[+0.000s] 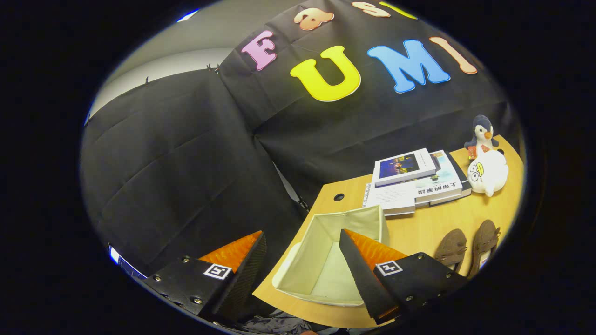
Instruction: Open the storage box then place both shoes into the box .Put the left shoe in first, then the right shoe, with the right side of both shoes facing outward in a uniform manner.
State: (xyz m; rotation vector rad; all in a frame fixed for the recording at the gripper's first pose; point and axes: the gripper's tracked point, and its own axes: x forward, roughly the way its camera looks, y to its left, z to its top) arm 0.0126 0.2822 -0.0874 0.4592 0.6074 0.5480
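Note:
A cream fabric storage box (326,251) stands open on the wooden table (447,218), with nothing inside that I can see. My gripper (302,260) hangs above the box's near left side, tilted, its fingers wide apart and holding nothing. One finger overlaps the box's right part; the other is off the table's edge, over the black cloth. Two brown shoes (468,249) lie side by side on the table to the right of the box, beyond the right finger, partly hidden by it.
A stack of books (414,181) lies behind the box. A penguin plush (482,132) and a white round plush (489,172) sit to the right of the books. A cable hole (339,197) is near the table's left corner. Black cloth walls close the booth.

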